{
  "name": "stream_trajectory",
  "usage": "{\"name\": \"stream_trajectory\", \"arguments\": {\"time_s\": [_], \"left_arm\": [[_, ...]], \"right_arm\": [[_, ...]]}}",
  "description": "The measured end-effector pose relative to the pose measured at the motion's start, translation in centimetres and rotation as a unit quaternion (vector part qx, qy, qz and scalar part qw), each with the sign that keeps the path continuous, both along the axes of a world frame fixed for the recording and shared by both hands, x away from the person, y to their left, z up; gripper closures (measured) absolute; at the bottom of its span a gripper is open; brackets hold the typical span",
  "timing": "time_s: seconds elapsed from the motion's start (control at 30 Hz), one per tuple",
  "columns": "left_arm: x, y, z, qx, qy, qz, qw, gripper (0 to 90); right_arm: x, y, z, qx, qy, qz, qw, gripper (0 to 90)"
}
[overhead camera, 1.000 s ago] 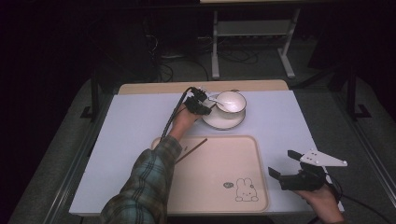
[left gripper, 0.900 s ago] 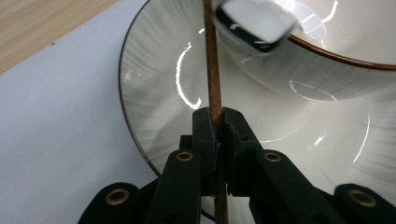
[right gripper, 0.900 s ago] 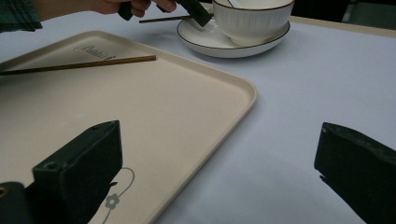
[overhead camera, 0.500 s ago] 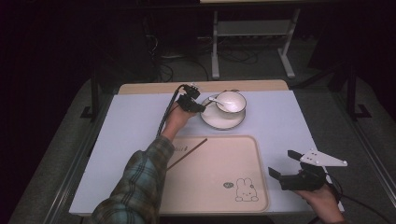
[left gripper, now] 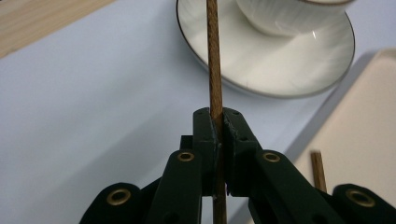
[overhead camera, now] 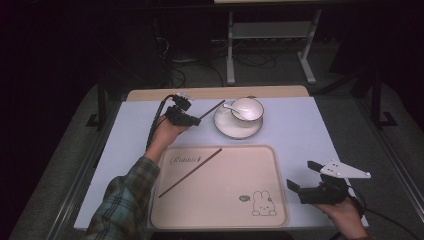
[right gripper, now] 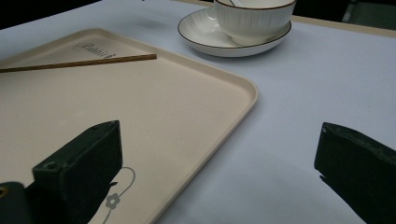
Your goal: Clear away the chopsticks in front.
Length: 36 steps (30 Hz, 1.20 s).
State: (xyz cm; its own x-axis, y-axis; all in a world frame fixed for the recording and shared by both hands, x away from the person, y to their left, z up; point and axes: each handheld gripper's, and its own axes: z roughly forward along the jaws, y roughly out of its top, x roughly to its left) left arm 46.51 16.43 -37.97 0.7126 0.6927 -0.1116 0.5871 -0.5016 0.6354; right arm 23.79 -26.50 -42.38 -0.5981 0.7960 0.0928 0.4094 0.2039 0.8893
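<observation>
My left gripper [overhead camera: 194, 120] [left gripper: 219, 126] is shut on a brown chopstick [overhead camera: 212, 108] [left gripper: 213, 56], held above the table just left of the white saucer [overhead camera: 227, 131] [left gripper: 275, 74]. A white bowl [overhead camera: 247, 109] [right gripper: 254, 18] with a spoon [overhead camera: 231, 107] in it stands on that saucer [right gripper: 201, 35]. A second chopstick [overhead camera: 190, 172] [right gripper: 79, 64] lies slantwise on the beige tray [overhead camera: 225, 210] [right gripper: 196, 121]. My right gripper [overhead camera: 300, 176] [right gripper: 219, 186] stands open at the tray's right edge, nothing between its jaws.
The tray has a rabbit drawing [overhead camera: 261, 204] near its front right corner. The table's pale cover [overhead camera: 310, 130] has a wooden strip [overhead camera: 215, 92] along the far edge. Metal stand legs [overhead camera: 270, 50] and cables lie on the dark floor beyond.
My left gripper has drawn back leftward from the saucer and bowl, carrying a chopstick in its jaws. The right gripper has stayed put.
</observation>
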Motion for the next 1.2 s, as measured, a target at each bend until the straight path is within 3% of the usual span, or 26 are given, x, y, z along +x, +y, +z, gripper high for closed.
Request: {"name": "stream_trajectory", "arguments": {"time_s": [0.33, 0.47, 0.53, 0.67, 0.97, 1.2], "left_arm": [[-3.8, 2.5, 0.4, -0.009, -0.001, 0.001, 1.0000, 84.2], [-6.3, 3.1, 0.2, -0.012, 0.002, -0.002, 0.9999, 84.2], [-6.8, 3.1, 0.1, -0.014, 0.003, -0.001, 0.9999, 84.2], [-9.5, 3.4, -0.8, -0.021, 0.008, -0.005, 0.9997, 84.2], [-13.3, 3.7, -2.2, -0.015, 0.017, -0.009, 0.9997, 84.2], [-15.1, 2.6, -3.4, -0.004, 0.025, -0.024, 0.9994, 84.2]], "right_arm": [[0.0, 0.0, 0.0, 0.000, 0.000, -0.001, 1.0000, 0.3], [0.0, 0.1, 0.0, 0.000, 0.000, -0.001, 1.0000, 0.3], [0.0, 0.1, 0.0, 0.000, 0.000, -0.001, 1.0000, 0.3], [0.0, 0.1, 0.0, -0.001, 0.000, -0.001, 1.0000, 0.3], [-0.1, 0.2, 0.1, -0.004, -0.001, -0.001, 1.0000, 0.3], [-0.1, 0.2, 0.1, -0.004, -0.001, -0.001, 1.0000, 0.3]]}}
